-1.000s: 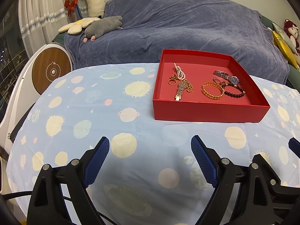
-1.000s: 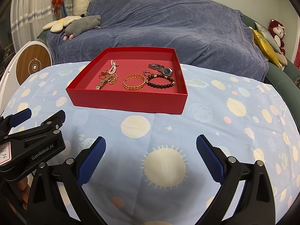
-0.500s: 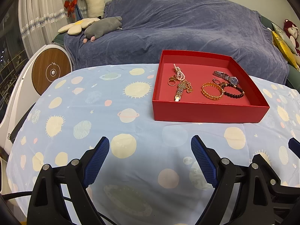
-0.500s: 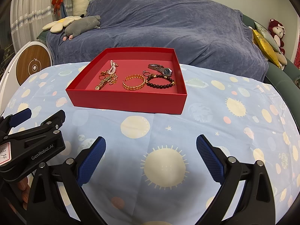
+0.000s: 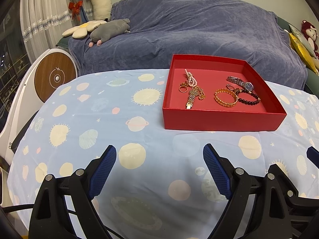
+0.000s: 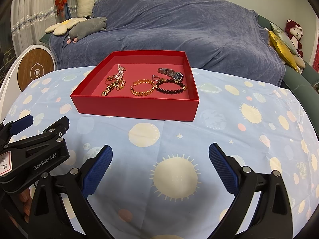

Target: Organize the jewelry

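Partly tangled, the gold chain [image 5: 201, 94] overlaps a gold watch [image 5: 191, 97]; links blur.

I am looking from my left wrist camera low over the tablecloth [image 5: 83, 119], facing the sofa [image 5: 199, 29], with the red tray [image 5: 223, 119] sitting ahead to the right. My right wrist camera is facing the same way from further right, seeing that tray [image 6: 137, 107] ahead to the left. Both are sharing tray, cloth and sofa.
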